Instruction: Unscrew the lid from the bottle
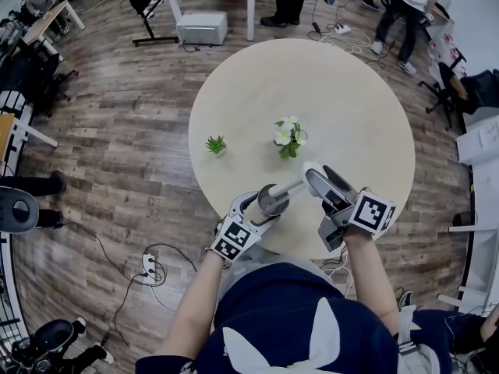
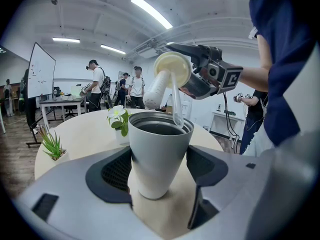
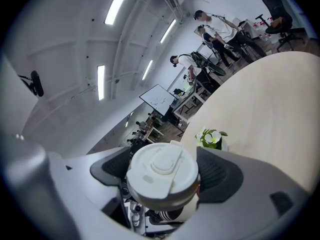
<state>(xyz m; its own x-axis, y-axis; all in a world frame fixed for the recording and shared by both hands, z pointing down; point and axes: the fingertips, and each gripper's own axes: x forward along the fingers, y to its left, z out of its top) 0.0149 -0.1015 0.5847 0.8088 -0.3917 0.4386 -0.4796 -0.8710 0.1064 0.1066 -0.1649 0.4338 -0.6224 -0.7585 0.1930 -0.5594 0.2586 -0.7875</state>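
Both padded jaws of the left gripper [image 2: 160, 176] press against the sides of the grey bottle [image 2: 159, 149], which is upright with its mouth open; whether its base touches the surface cannot be told. The lid [image 3: 162, 176] is off the bottle, clamped between the closed-in jaws of the right gripper [image 3: 165, 184], and is held tilted just above and beside the mouth. A clear straw [image 2: 176, 104] hangs from the lid and dips inside the bottle rim. In the head view, bottle and grippers sit over the round table [image 1: 351, 92], close to its near edge. A white-flowered pot [image 1: 288, 137] stands near the lid, just beyond it; a small green plant [image 1: 216, 144] stands further left. Bare tabletop extends beyond both plants to the far edge. A power strip [image 1: 148, 265] and cables lie on the floor on the left.
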